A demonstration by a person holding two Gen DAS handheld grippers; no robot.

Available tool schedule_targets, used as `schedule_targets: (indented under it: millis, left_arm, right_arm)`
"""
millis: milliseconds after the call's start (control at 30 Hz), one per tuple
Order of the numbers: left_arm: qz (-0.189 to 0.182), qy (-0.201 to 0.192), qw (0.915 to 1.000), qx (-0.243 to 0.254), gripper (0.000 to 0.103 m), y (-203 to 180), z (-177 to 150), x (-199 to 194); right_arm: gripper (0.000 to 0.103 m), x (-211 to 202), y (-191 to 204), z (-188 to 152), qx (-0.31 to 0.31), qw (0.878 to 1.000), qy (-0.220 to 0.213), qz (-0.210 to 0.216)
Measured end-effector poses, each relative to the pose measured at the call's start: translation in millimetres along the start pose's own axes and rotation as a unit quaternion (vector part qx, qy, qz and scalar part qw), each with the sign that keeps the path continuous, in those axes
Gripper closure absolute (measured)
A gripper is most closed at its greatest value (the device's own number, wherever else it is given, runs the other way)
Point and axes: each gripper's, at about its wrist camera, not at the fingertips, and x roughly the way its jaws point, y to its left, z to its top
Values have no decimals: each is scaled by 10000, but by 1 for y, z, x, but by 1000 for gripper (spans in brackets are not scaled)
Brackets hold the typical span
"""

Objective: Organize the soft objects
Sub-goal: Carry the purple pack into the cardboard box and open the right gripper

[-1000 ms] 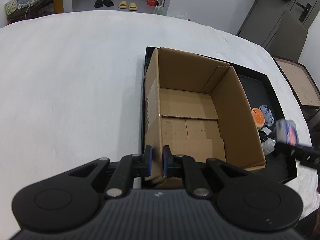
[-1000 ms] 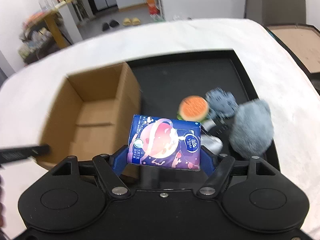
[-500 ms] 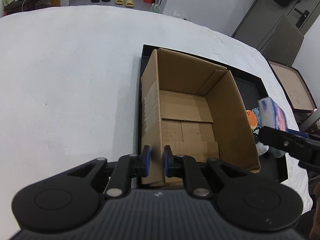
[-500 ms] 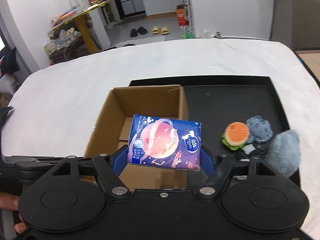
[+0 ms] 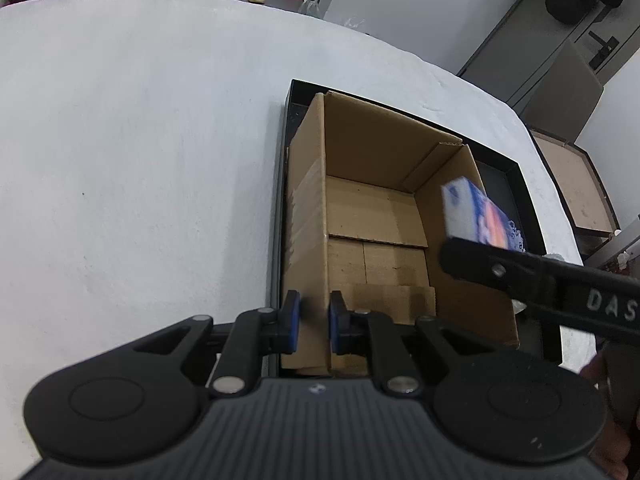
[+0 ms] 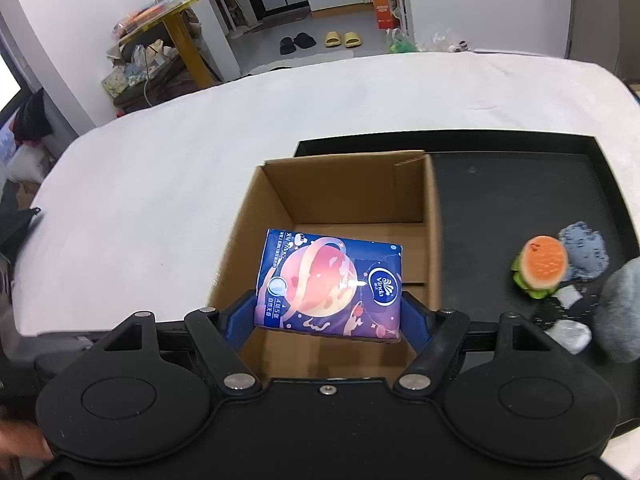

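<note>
Left gripper: your left gripper [image 5: 311,322] has its jaws pinched narrow on the near-left wall of the cardboard box [image 5: 384,216]; judging by the task, you hold it there so the box does not slide while the other hand loads it.
Right gripper: your right gripper [image 6: 328,314] has its blue pads pressed on the two short ends of the tissue pack [image 6: 330,284], jaws fairly wide because the pack is wide; the flat printed face points up, which should let it drop flat.
Tissue pack: it hangs over the open box, above the near half of the bare cardboard floor, not yet touching it.
Box: it stands at the left end of the black tray [image 6: 520,184], flaps out of the way, nothing inside that you can see.
Waiting items: the burger plush [image 6: 540,266], a blue-grey knitted piece [image 6: 584,250] and a grey fluffy toy [image 6: 618,316] lie together at the tray's right end, well apart from the box.
Only the right wrist view: the pack's grip, the printed face and the waiting toys.
Only the left wrist view: the pinch on the box wall, the pack's white side [image 5: 476,216] seen blurred over the box's right wall, and the right tool's arm reaching in from the side.
Hidden: neither view shows how far the pack sits above the floor.
</note>
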Motion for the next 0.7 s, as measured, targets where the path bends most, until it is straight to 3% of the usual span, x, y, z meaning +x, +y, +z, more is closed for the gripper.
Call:
schedule_targets:
  millis: [167,267,700]
  left_arm:
    - [-90,7,10000,-30,90,3,0,0]
    - [-167,14,9998,-136,90,6,0,0]
    - [-88,-67,9999,-4,90,4,-2,-3]
  right_arm:
    - [28,10,12,6,123,9998,-7,162]
    - [18,17,14,6,257,9991,112,334]
    - [18,4,7,-2,273,9994,94,213]
